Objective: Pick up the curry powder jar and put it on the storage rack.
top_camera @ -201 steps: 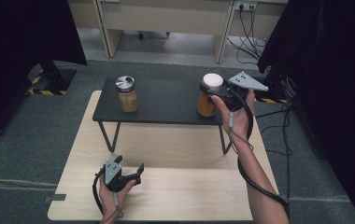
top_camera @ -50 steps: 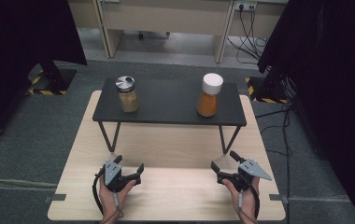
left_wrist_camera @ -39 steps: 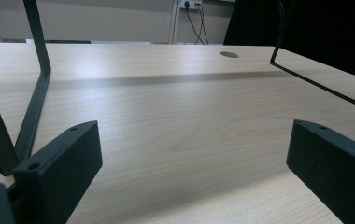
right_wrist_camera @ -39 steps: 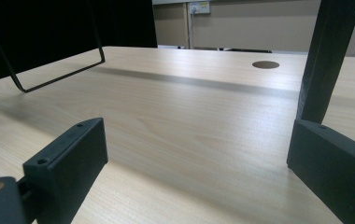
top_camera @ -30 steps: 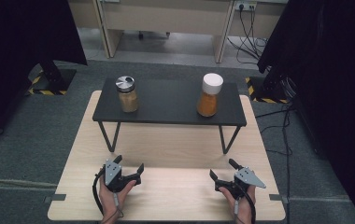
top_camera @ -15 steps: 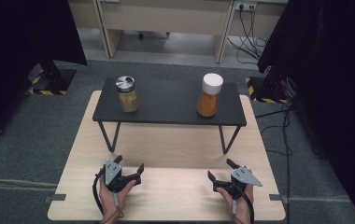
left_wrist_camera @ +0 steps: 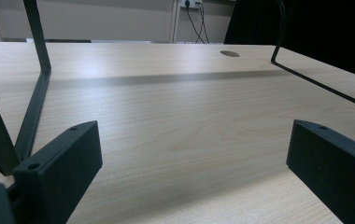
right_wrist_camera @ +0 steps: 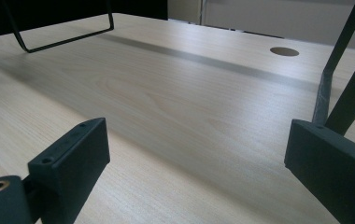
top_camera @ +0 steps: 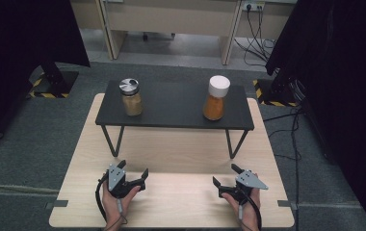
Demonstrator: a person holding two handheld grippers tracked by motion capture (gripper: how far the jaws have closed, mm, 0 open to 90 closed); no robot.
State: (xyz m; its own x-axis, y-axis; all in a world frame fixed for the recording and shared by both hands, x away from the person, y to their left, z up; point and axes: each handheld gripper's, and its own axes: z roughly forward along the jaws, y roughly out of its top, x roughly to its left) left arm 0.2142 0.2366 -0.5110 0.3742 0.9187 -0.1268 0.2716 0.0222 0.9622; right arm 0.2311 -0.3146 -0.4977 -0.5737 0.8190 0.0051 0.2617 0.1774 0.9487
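Two jars stand on a black raised shelf (top_camera: 171, 108) at the back of the wooden table (top_camera: 171, 154). The left jar (top_camera: 131, 97) has a silver lid and tan contents. The right jar (top_camera: 216, 98) has a white cap and orange contents. My left gripper (top_camera: 132, 171) rests low on the table's near left, open, nothing between its jaws. My right gripper (top_camera: 226, 176) sits at the near right, also open and empty. In the left gripper view the left gripper (left_wrist_camera: 189, 172) faces bare wood. The right gripper (right_wrist_camera: 194, 168) in its own view faces bare wood too.
The shelf stands on thin black wire legs (left_wrist_camera: 35, 84), one close to the left gripper's left jaw, another leg (right_wrist_camera: 344, 88) just beyond the right gripper's right jaw. A round cable hole (right_wrist_camera: 284, 51) is in the tabletop. Dark curtains and floor cables surround the table.
The right gripper let go of the white-capped jar on the shelf, came back to the near right of the table and has settled slightly left. The left gripper stayed still.
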